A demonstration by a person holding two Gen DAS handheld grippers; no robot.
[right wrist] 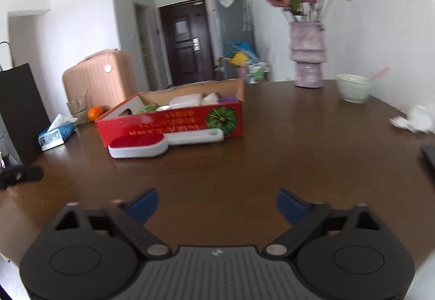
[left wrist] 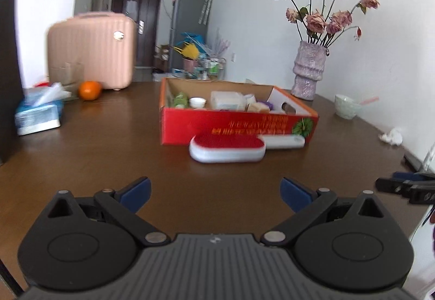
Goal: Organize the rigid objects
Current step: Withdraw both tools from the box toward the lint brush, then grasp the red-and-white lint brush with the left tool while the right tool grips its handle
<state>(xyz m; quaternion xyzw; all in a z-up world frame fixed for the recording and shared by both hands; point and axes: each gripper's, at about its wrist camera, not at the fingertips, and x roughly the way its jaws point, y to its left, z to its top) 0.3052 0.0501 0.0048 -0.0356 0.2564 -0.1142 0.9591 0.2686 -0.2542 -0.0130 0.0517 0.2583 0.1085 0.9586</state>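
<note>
My left gripper [left wrist: 214, 192] is matte black, with two round housings flanking a grey ribbed centre plate that bears a small pale logo. Silver pivot screws pin the angled black links, and each finger ends in a blue pad [left wrist: 136, 192]. My right gripper [right wrist: 217, 205] is built the same: black discs, grey ribbing, blue pads [right wrist: 291, 206].
</note>
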